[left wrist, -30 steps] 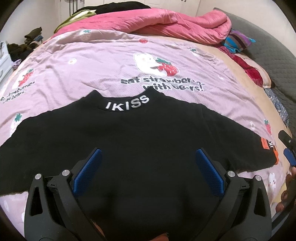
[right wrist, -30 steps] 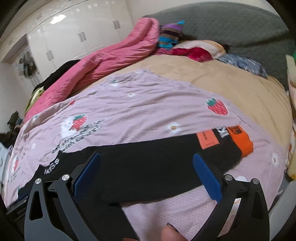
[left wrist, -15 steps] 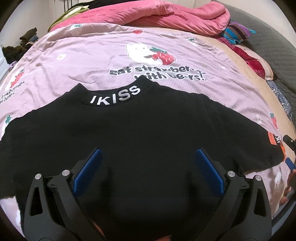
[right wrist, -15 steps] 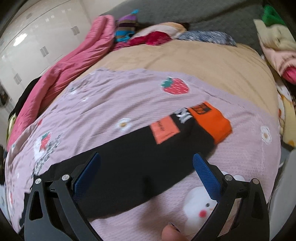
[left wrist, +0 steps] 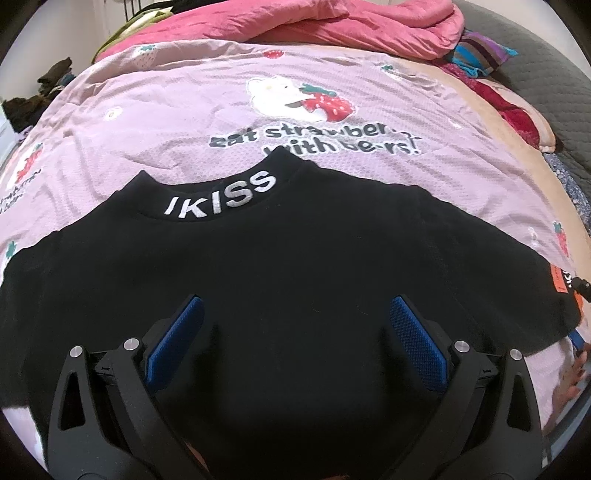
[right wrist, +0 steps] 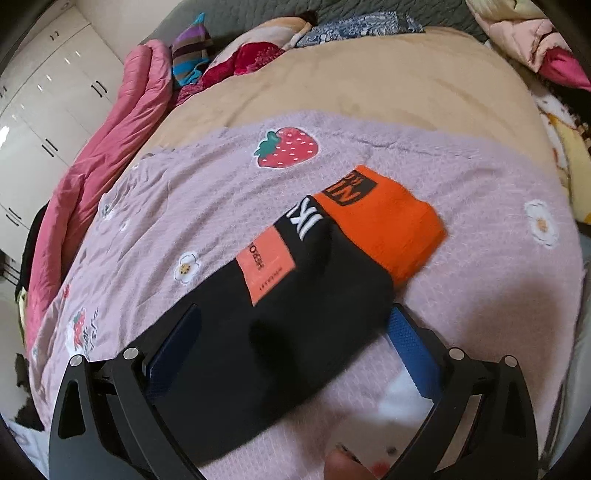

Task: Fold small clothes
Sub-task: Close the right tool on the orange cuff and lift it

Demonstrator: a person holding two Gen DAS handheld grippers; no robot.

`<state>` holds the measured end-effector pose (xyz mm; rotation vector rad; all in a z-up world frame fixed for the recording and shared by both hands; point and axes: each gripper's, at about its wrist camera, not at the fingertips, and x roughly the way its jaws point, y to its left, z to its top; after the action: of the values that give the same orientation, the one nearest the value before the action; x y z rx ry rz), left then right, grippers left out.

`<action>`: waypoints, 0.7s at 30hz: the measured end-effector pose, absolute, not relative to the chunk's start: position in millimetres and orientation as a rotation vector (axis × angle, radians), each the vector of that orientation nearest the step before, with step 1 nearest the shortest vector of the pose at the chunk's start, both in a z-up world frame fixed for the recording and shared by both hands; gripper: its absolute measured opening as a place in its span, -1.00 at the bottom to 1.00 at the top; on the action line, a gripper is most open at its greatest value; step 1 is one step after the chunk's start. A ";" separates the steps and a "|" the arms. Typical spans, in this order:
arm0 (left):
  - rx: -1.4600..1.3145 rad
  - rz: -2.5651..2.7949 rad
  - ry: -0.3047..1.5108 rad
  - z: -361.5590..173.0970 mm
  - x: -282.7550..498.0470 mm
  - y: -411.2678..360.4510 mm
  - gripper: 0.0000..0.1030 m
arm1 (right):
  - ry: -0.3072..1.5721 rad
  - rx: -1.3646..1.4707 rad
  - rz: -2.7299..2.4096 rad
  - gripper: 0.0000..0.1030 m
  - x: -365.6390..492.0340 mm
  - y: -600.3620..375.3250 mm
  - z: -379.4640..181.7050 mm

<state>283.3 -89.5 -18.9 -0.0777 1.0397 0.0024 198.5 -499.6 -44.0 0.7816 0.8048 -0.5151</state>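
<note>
The black knit sweater with white IKISS lettering on its collar [left wrist: 295, 280] lies flat on my pink strawberry-print bedspread [left wrist: 177, 107]. Its orange-cuffed sleeve [right wrist: 310, 280] runs lengthwise up and rightward between my right gripper [right wrist: 293, 332]'s wide-spread fingers, the nearer tool. My left gripper [left wrist: 291, 325] gapes empty over the sweater's body.

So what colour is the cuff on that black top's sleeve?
Bright orange cuff, clearest in the right wrist view.

We see the sweater [left wrist: 295, 280] lying flat on the blanket [left wrist: 155, 122], collar [left wrist: 221, 199] away from us. Beyond the blanket lies the quilt [left wrist: 332, 22], with pillows [left wrist: 480, 55] to its right. Our left gripper [left wrist: 295, 339] hangs over the sweater's body, and our right gripper [right wrist: 295, 350] over its right sleeve [right wrist: 295, 314], whose cuff [right wrist: 388, 225] points away from us.
</note>
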 end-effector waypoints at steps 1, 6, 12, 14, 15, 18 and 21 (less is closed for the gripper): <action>-0.080 0.007 1.040 -19.3 283.8 -87.5 0.84 | 0.793 0.797 -0.508 0.92 200.8 -501.4 -45.2; -0.093 0.017 1.039 -16.0 278.8 -77.0 0.84 | 0.723 0.833 -0.500 0.35 200.9 -506.9 -45.5; -0.105 0.025 1.026 -5.4 270.3 -65.6 0.84 | 0.652 0.909 -0.476 -0.64 194.7 -518.5 -45.5; -0.121 0.026 1.024 -1.2 266.7 -59.5 0.84 | 0.629 0.921 -0.450 -0.76 193.5 -518.8 -42.6; -0.128 0.025 1.023 0.8 264.6 -56.7 0.84 | 0.617 0.921 -0.437 -0.78 193.1 -518.5 -39.8; -0.145 0.029 1.011 9.4 255.7 -46.2 0.84 | 0.574 0.903 -0.390 -0.80 190.9 -513.4 -28.0; -0.158 0.029 1.007 15.7 248.1 -38.1 0.84 | 0.531 0.893 -0.325 -0.81 185.9 -505.7 -15.7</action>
<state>248.1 -38.1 15.7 -0.1575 1.0067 0.0287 185.9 -505.7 -15.7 0.8931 0.5310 -0.3249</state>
